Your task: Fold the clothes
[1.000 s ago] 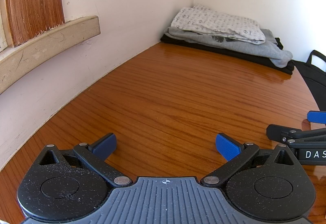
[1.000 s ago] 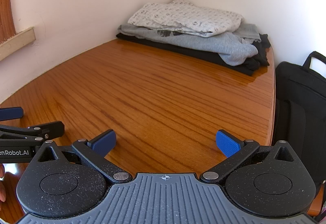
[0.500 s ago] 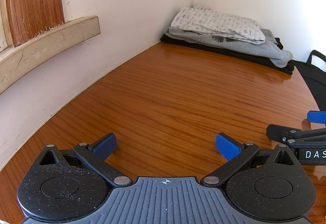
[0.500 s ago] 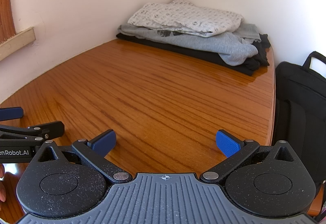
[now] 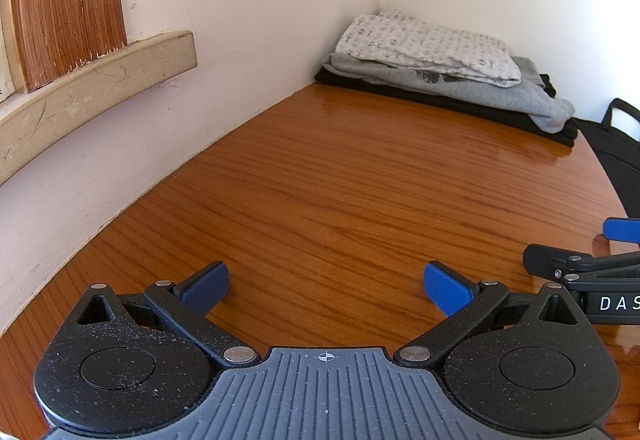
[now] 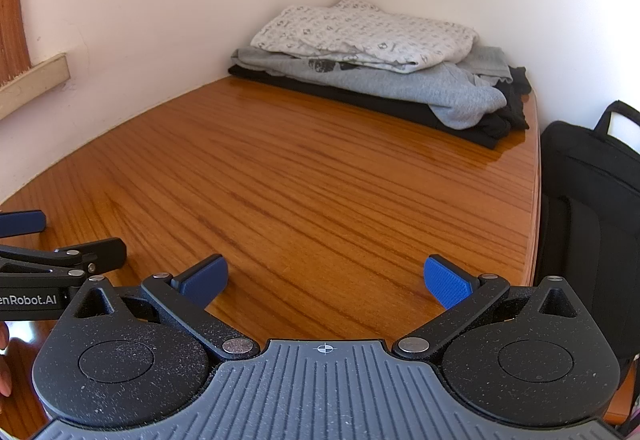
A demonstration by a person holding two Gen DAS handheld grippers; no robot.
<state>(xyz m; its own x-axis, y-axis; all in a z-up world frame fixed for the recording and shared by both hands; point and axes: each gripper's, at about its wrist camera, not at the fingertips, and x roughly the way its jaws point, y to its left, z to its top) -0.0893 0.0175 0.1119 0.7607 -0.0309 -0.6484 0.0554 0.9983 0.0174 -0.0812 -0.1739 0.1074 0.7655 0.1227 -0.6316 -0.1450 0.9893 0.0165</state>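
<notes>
A wide stretch of bare wooden table (image 5: 340, 192) is lying open ahead of both grippers, running to the wall on the left and to a rounded edge on the right. The left gripper (image 5: 326, 286) and right gripper (image 6: 326, 282) are sitting low at the near side, side by side, jaws spread and grasping nothing. The stack of folded clothes (image 6: 372, 60) is resting in the far corner, well apart from them. Nothing is differing from half a second ago. Only the right wrist view is showing the black bag (image 6: 588, 200) fully, beside the table's right edge; the left is showing a wooden ledge (image 5: 92, 80).
</notes>
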